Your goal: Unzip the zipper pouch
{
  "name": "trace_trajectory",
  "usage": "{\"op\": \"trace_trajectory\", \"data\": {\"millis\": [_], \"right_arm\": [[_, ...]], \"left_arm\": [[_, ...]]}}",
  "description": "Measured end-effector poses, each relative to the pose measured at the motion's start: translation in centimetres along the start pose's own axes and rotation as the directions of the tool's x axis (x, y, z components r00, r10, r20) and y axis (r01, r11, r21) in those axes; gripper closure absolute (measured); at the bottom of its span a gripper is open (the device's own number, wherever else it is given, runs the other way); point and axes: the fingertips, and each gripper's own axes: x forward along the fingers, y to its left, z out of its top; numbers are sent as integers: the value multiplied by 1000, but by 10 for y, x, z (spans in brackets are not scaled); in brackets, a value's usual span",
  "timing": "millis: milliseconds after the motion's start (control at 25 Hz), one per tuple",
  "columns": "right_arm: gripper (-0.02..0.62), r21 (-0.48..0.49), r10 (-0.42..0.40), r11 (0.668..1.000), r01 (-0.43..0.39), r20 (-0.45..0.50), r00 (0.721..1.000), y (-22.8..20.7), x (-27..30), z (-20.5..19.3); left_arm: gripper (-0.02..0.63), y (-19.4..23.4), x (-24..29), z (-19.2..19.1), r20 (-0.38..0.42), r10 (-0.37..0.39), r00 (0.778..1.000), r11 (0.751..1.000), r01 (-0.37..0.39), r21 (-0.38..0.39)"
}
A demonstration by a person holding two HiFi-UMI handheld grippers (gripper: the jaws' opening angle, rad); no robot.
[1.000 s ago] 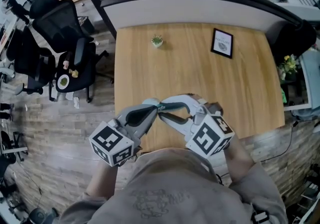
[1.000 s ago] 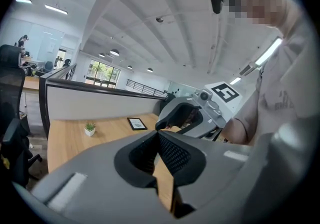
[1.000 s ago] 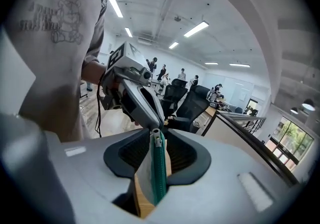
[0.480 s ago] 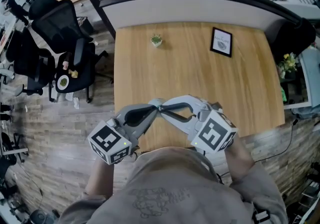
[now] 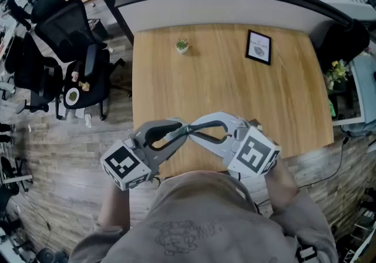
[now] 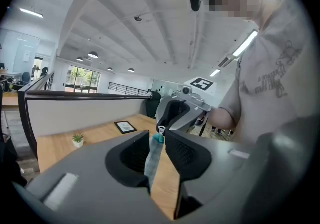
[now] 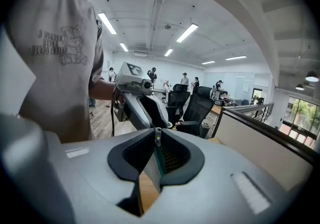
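One pouch [image 6: 152, 158] | left gripper [image 6: 159, 135] just opened around it | right gripper [image 7: 158, 135] just closed, pinching it | head view: unclear

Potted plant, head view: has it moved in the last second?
No. The potted plant sits in the same spot on the table, same gap to the picture frame and far edge; the slight image shift is the camera's.

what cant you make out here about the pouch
- Zipper pouch body: head view, covered by left gripper, jaws just opened round it, and right gripper, just closed on it.
- How far unzipped: both gripper views, jaws cover it.
- Framed picture print: head view, too small.
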Motion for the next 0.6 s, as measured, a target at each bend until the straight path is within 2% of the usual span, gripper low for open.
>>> {"op": "trace_trajectory", "data": {"millis": [120, 240, 440, 600], "right_arm": [[548, 63, 19, 998, -23, 56, 998, 0, -1, 6], [549, 100, 26, 995, -32, 69, 997, 1, 0, 8], [555, 144, -7, 990, -3, 74, 997, -3, -3, 7], [563, 231, -59, 972, 33, 106, 993, -13, -15, 4]], "left_arm": [[508, -5, 1, -6, -27, -31, 999, 999, 32, 35], [542, -6, 1, -8, -30, -33, 999, 998, 34, 53], [561, -5, -1, -8, -8, -21, 1000, 999, 21, 39], [565, -3, -5, 0, 24, -22, 999, 1000, 21, 2]]}}
